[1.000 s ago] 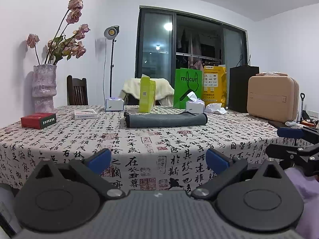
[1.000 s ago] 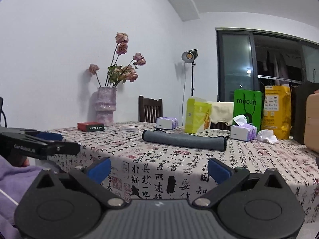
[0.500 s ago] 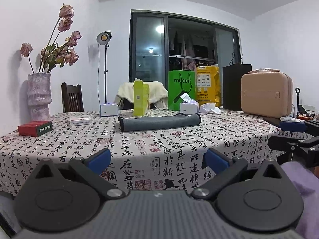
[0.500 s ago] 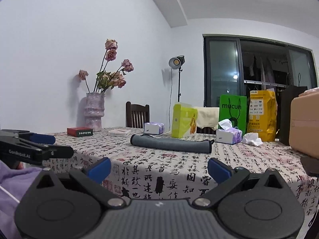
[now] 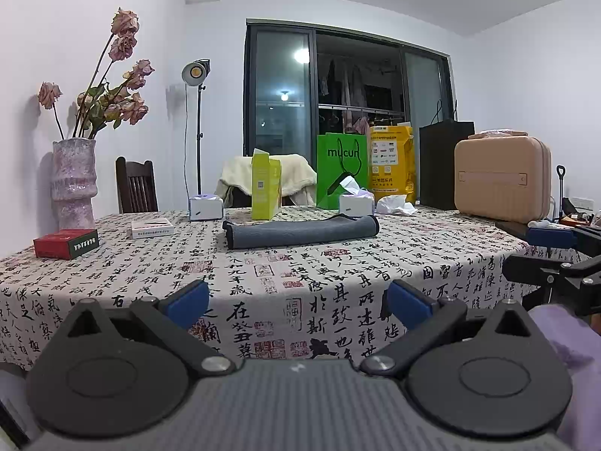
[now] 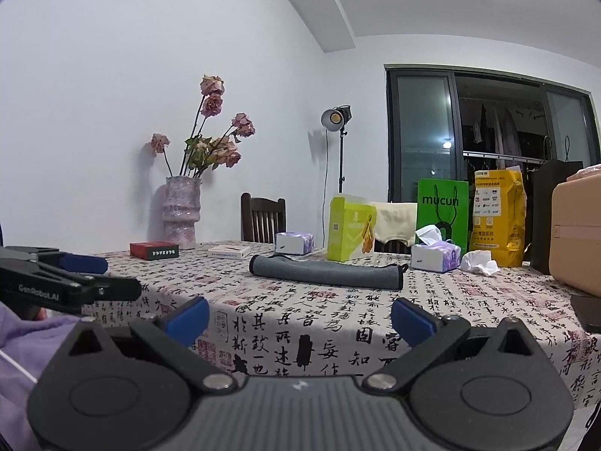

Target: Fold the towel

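A grey towel point(image 5: 300, 231) lies folded into a long narrow band on the patterned tablecloth point(image 5: 285, 282), far from me near the table's middle; it also shows in the right wrist view point(image 6: 326, 272). My left gripper point(image 5: 298, 302) is open and empty, held low before the table's front edge. My right gripper point(image 6: 298, 319) is open and empty too, beside the left one. Each gripper shows in the other's view: the right one point(image 5: 556, 259) at the right edge, the left one point(image 6: 75, 278) at the left edge.
Behind the towel stand a yellow-green box point(image 5: 266, 186), two tissue boxes point(image 5: 206, 206) point(image 5: 356, 205), a green bag point(image 5: 342, 173) and a yellow bag point(image 5: 392, 161). A pink vase point(image 5: 73, 184), a red box point(image 5: 65, 243) and a white box point(image 5: 152, 227) stand left. A beige case point(image 5: 501, 178) stands right.
Both grippers have shifted slightly in height and tilt in front of the table, so the scene sits a little differently in view. The towel has not moved.
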Motion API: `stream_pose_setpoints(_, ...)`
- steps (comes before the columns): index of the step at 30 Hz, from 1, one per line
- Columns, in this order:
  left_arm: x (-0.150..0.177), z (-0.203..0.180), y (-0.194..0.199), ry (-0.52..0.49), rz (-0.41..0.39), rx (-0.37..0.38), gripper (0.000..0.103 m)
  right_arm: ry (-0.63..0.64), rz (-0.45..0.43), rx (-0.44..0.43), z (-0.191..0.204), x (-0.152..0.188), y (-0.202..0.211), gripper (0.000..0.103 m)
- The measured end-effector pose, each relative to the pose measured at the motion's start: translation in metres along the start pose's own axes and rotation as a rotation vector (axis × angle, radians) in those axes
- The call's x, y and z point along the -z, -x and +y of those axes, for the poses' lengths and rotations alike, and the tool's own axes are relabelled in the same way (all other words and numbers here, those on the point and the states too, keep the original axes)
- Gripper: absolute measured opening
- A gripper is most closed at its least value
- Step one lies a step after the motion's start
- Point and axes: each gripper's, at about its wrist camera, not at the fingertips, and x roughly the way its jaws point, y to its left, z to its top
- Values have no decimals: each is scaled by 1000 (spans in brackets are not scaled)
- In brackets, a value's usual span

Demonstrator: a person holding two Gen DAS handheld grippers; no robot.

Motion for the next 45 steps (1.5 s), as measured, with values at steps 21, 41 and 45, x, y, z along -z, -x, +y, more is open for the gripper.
stream_pose_setpoints(21,-1,-2,-1,-2,0,4,103,-11,-4,-5,-1,2,0,103)
stream_pose_setpoints(41,0,-4,-1,-3,0,2,103,-14,1,-15,-1,1,-1,103)
stream_pose_setpoints(45,0,-3,-1,-2,1,3,103,-12,1,-16,0,1,-2,103)
